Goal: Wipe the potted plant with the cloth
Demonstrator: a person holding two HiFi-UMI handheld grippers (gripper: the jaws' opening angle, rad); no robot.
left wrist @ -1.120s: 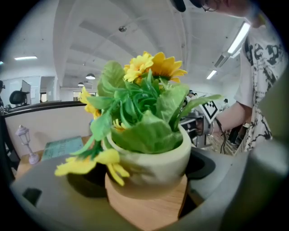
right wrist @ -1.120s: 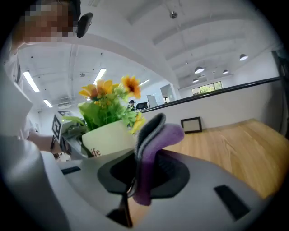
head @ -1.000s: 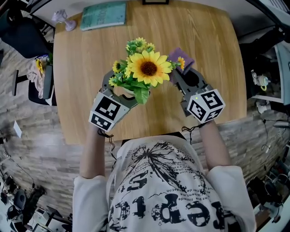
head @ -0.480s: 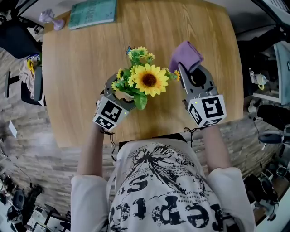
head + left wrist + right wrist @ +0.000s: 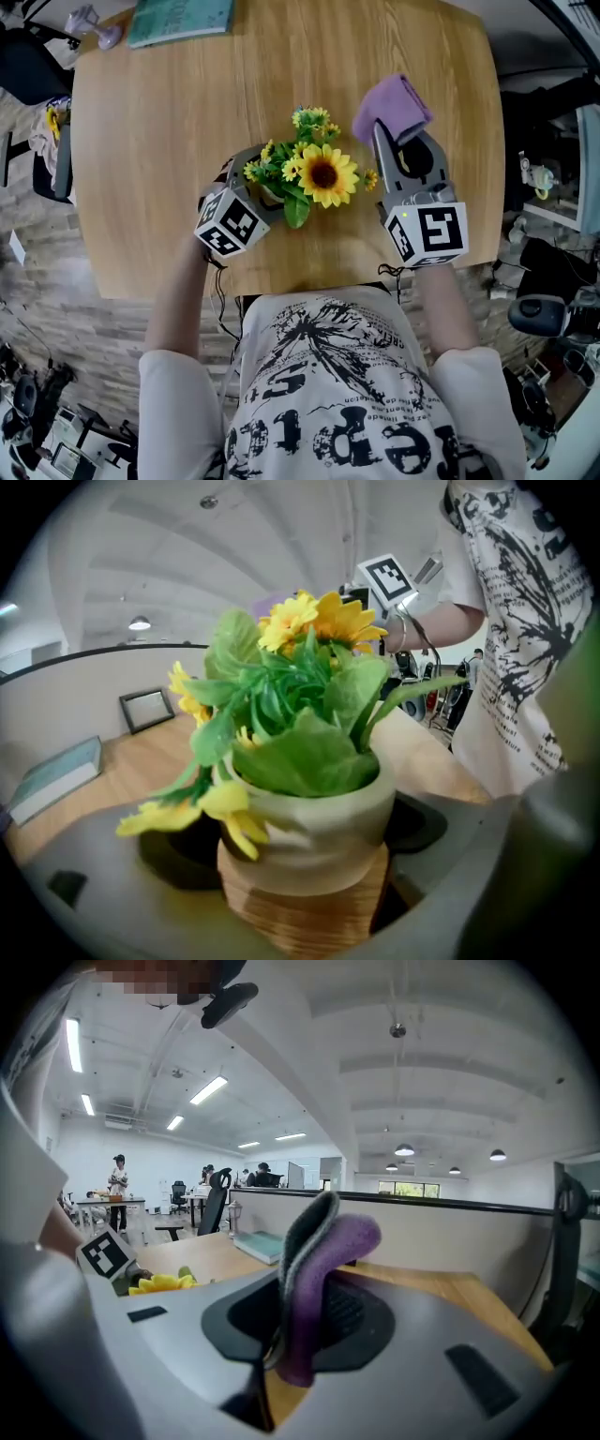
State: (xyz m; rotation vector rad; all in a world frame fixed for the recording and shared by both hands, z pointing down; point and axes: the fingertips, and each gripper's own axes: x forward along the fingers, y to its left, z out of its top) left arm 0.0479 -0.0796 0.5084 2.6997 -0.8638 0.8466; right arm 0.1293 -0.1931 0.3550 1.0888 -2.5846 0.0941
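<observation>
2 loads held: your left gripper (image 5: 261, 187) clamps wide on the potted plant (image 5: 323, 175), your right gripper (image 5: 401, 133) pinches the cloth (image 5: 392, 105) just right of it

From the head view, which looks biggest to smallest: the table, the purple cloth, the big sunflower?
Largest: table.
Then purple cloth and big sunflower look nearly alike, and both sit above the table, nearer the camera, so I won't rank them.
</observation>
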